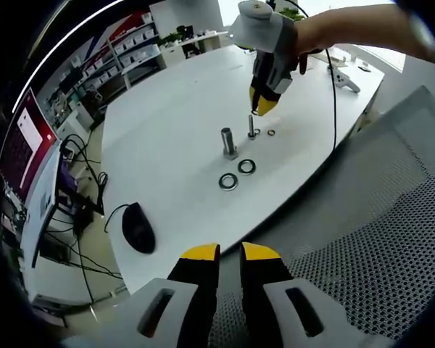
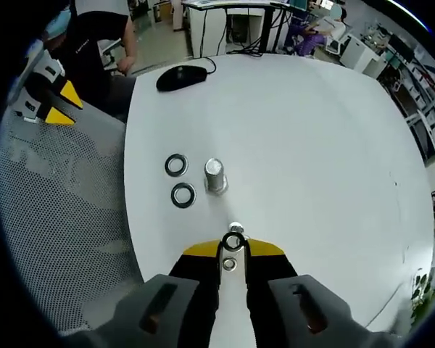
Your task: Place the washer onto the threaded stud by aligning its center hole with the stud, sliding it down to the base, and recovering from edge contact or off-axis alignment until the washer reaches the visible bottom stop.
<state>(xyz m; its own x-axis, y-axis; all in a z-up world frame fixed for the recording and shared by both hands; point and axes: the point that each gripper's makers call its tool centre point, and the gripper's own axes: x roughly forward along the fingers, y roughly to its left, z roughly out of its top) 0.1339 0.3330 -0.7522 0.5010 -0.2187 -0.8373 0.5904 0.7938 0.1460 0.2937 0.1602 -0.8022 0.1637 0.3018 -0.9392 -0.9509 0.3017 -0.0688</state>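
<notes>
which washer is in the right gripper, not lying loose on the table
The washer pinched at the right gripper tips, right by the stud. The two loose washers lie flat beside the metal cylinder.

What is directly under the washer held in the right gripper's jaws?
In the right gripper view, the washer sits between the right gripper tips, over the threaded stud. A small ring lies on the table nearby. The stud's base is covered.

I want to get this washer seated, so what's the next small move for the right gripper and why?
Probably ease the right gripper straight down: it holds the washer right at the top of the stud, so lowering should slide it toward the base, if the hole is centred.
</notes>
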